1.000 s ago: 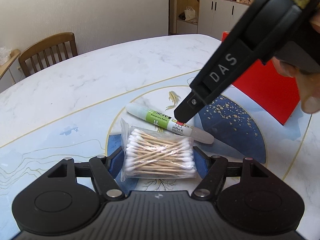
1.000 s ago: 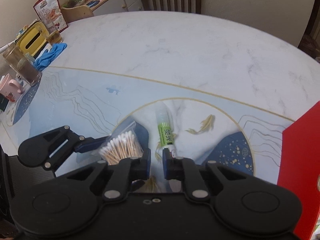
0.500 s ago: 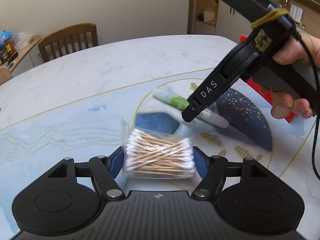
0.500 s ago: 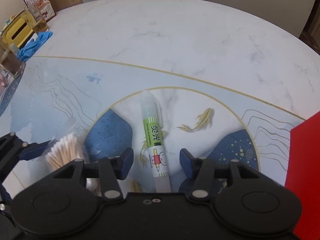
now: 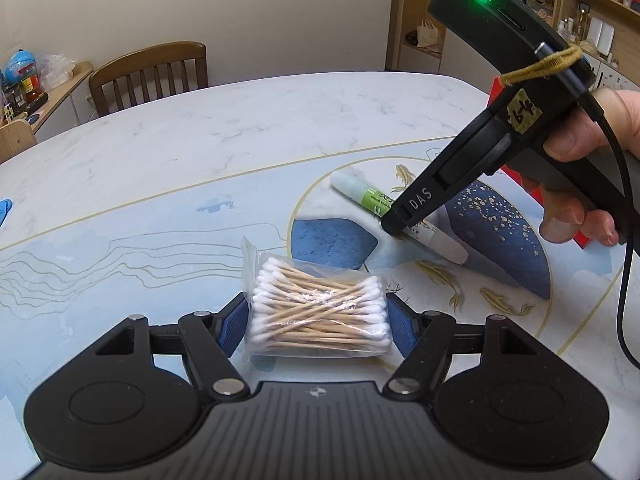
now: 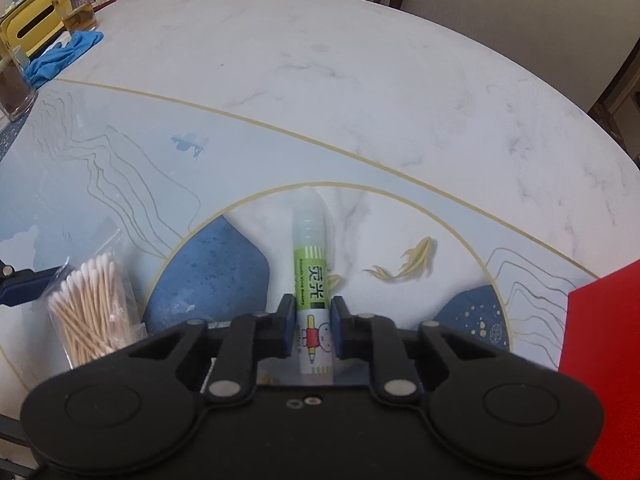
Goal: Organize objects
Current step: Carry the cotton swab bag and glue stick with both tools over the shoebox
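A clear bag of cotton swabs (image 5: pixel 320 308) sits between the blue pads of my left gripper (image 5: pixel 317 322), which is shut on it just above the table. The same bag (image 6: pixel 94 304) shows at the lower left of the right wrist view. A glue stick (image 6: pixel 310 256) with a green label lies on the round pattern of the table (image 6: pixel 320 80). My right gripper (image 6: pixel 314 316) points steeply down over it, its jaws closing with both pads pressed on the stick's lower half. In the left wrist view a hand holds that gripper (image 5: pixel 394 226) down on the glue stick (image 5: pixel 360 194).
A red box (image 6: pixel 600 320) stands at the right, close to the right gripper. At the table's far left are a blue glove (image 6: pixel 60 56), a glass (image 6: pixel 14 88) and a yellow tissue box (image 6: pixel 28 28). A wooden chair (image 5: pixel 148 72) stands behind the table.
My left gripper has carried the swab bag off to the left, away from the glue stick. My right gripper opened, came down around the glue stick and closed on it.
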The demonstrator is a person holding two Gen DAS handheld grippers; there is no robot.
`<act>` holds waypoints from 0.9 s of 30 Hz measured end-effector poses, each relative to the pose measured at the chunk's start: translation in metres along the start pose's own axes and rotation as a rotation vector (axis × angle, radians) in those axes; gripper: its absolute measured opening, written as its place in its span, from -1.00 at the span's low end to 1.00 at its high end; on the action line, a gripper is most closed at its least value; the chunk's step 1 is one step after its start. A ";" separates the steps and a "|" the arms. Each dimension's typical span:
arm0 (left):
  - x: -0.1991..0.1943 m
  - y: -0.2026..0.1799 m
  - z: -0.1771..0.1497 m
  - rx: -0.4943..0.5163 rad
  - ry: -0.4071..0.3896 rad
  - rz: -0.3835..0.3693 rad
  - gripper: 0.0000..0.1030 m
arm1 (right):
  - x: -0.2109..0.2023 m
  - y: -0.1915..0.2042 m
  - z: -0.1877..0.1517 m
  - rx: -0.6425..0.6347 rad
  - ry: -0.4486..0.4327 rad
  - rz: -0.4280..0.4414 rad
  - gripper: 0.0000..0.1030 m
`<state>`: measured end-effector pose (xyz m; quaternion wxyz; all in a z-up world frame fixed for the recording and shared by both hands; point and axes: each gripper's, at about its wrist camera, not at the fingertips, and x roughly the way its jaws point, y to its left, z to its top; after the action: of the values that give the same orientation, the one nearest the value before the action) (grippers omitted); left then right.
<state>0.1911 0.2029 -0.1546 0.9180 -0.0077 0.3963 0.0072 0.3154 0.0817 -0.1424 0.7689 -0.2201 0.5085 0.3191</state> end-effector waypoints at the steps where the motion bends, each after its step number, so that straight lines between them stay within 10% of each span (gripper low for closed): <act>1: -0.001 0.000 0.001 0.002 -0.001 -0.002 0.37 | -0.002 0.000 -0.002 0.009 -0.001 0.000 -0.68; 27: -0.051 -0.095 0.086 0.168 -0.029 -0.136 0.37 | -0.147 -0.091 -0.074 0.287 -0.163 0.078 -0.68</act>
<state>0.2201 0.1096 -0.0579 0.9194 0.0426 0.3809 -0.0883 0.2915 -0.0702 -0.0345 0.8181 -0.0615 0.4931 0.2896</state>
